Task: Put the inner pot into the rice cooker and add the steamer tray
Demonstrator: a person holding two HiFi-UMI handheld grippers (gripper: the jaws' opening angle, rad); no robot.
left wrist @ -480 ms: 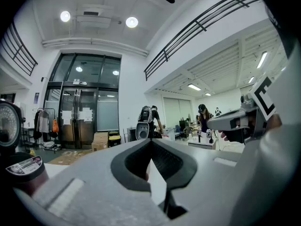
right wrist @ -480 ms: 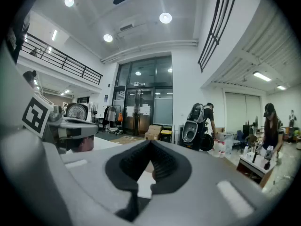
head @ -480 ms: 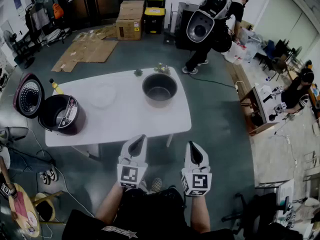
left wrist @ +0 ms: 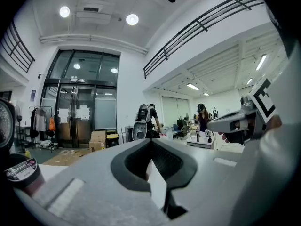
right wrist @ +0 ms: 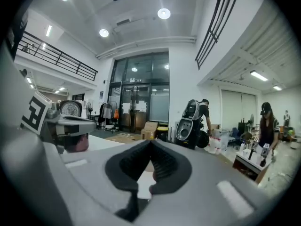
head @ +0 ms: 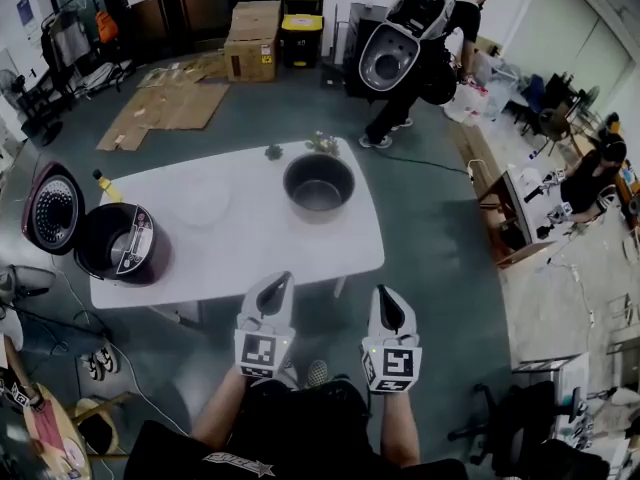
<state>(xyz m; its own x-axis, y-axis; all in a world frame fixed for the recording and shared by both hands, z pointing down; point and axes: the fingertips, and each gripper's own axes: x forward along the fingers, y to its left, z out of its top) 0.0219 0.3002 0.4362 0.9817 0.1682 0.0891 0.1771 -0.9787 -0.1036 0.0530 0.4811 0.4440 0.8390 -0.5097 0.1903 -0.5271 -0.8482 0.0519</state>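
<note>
The left hand-held gripper point(head: 282, 277) and the right hand-held gripper point(head: 381, 291) were held side by side just short of the tabletop's point(head: 260, 243) near edge. Both pointed toward it. Each had its 2 jaws closed tip to tip with nothing between them, as the left gripper view point(left wrist: 151, 142) and right gripper view point(right wrist: 150, 143) showed. The pot point(head: 319, 183) stood upright and empty toward the tabletop's far right. The cooker point(head: 122, 244) sat at the left end, well apart from the pot, with its lid point(head: 52, 208) raised. A pale round tray point(head: 203, 196) lay between cooker and pot.
</note>
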